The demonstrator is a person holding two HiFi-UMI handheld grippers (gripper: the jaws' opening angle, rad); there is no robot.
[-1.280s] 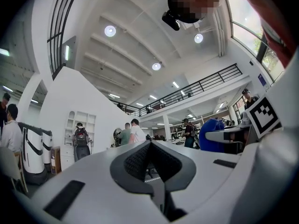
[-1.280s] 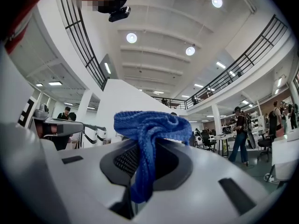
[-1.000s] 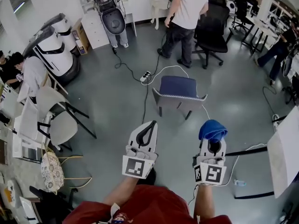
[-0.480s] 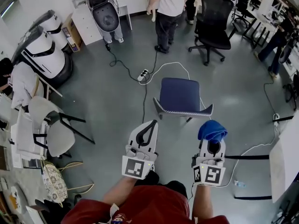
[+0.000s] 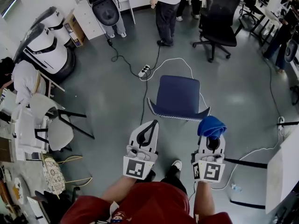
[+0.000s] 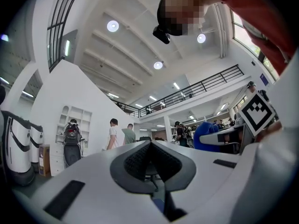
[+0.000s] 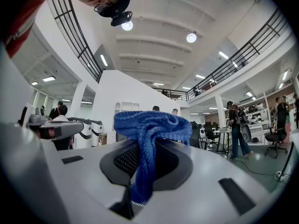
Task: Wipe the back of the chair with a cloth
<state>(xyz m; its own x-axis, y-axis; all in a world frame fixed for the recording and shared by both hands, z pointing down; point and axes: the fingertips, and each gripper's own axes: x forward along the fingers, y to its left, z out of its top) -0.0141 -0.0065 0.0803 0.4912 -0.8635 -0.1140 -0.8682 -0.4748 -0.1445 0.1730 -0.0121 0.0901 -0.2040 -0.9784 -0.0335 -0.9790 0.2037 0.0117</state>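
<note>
A blue chair (image 5: 178, 96) stands on the grey floor just ahead of me, its back rim (image 5: 179, 115) nearest to me. My right gripper (image 5: 211, 129) is shut on a blue knitted cloth (image 5: 211, 126), which bunches above the jaw tips just right of the chair's back. In the right gripper view the cloth (image 7: 148, 139) hangs down between the closed jaws. My left gripper (image 5: 150, 128) is shut and holds nothing, its tip just below the chair's back rim. In the left gripper view the left gripper (image 6: 150, 149) points up at the room.
A white cable and power strip (image 5: 144, 71) lie beyond the chair. A black office chair (image 5: 218, 20) and standing people (image 5: 166, 8) are farther back. White chairs (image 5: 52, 125) and a table stand at the left, a white panel (image 5: 281, 166) at the right.
I have stepped closer: the blue chair has come nearer and now sits right in front of both grippers. The grippers keep their pose, the cloth still in the right one.
</note>
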